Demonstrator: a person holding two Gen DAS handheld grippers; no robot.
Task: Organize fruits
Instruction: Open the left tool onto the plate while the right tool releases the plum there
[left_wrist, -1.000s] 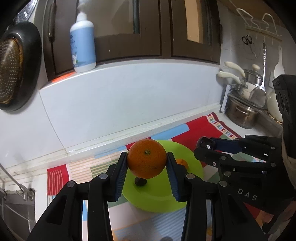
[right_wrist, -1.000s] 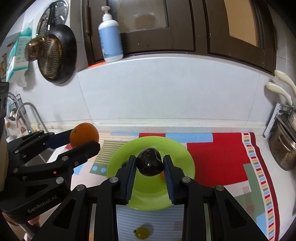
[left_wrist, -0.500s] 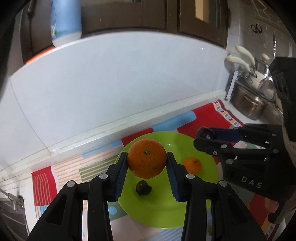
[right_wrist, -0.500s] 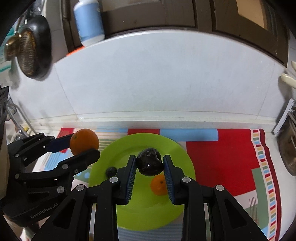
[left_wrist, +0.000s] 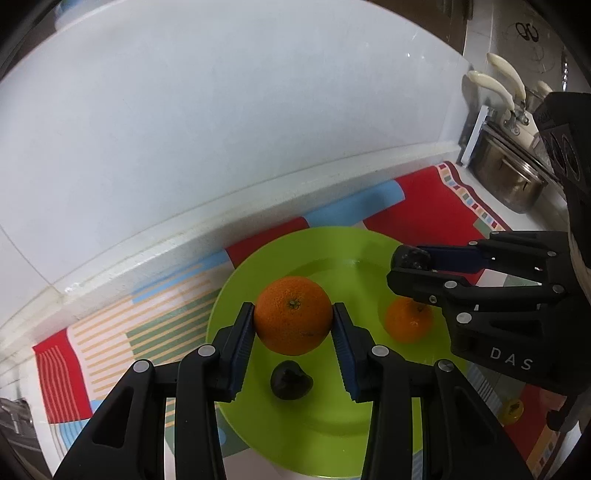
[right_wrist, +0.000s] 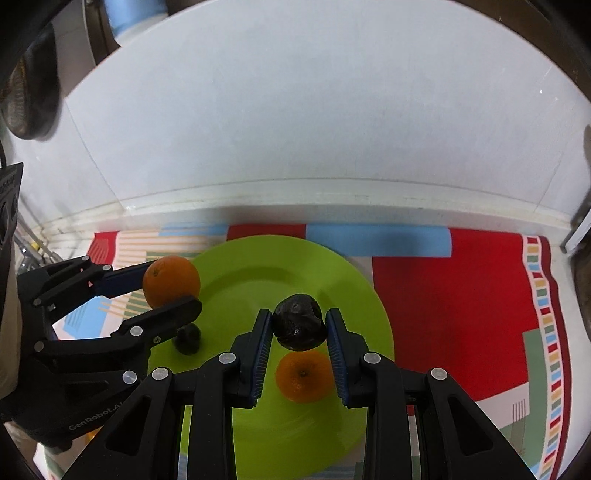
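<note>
Both tongs are loaded and positioned above the green plate (left_wrist: 236, 295), which sits on a patterned mat (right_wrist: 443, 295) on the tabletop against the white wall. The left tongs (left_wrist: 293, 325) are closed on a large orange (left_wrist: 293, 314), pads pressed to both its sides; the fruit hangs over the plate's left portion, not yet set down. The right tongs (right_wrist: 299, 332) are closed on a dark, wrinkled fruit (right_wrist: 300, 326), held clear above the plate's middle. Already resting on the plate: a smaller orange (right_wrist: 303, 374), directly beneath the right tongs, and a small dark fruit (left_wrist: 290, 379) near the left tongs. One small yellow fruit (left_wrist: 511, 410) lies on the mat off the plate. Assessment: two items placed, two in transit and due for release onto the plate, one outstanding on the mat. Releasing the dark fruit straight down risks striking the smaller orange below.
</note>
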